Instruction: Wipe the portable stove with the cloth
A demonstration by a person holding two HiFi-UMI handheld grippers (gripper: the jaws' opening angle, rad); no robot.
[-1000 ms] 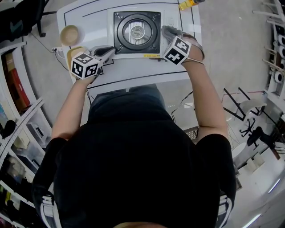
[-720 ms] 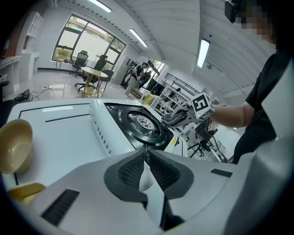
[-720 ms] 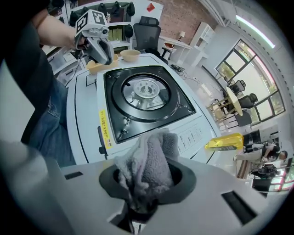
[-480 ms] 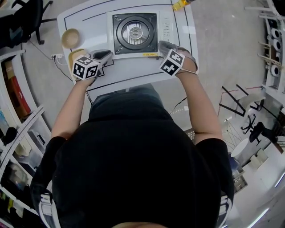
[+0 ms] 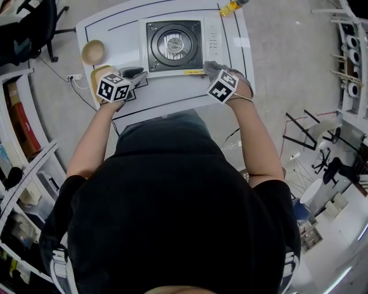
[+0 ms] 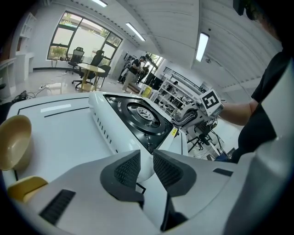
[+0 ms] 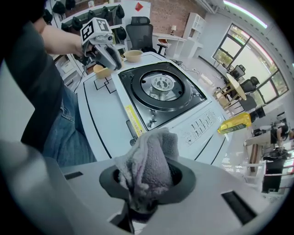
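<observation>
Head view: portable stove [image 5: 175, 40] lies on the desk [image 5: 167, 95], long axis 9-to-3 o'clock, controls [image 5: 214, 37] toward 3. Right gripper [image 5: 210, 67] fingers clench the cloth [image 7: 151, 165] at the stove's 5 o'clock corner. Left gripper [image 6: 146, 160] fingers, slightly parted and empty, sit at 7 o'clock.

Tan bowl [image 5: 93, 51], yellow bottle [image 5: 232, 7], white table [image 5: 172, 95], black chair [image 7: 140, 32]
</observation>
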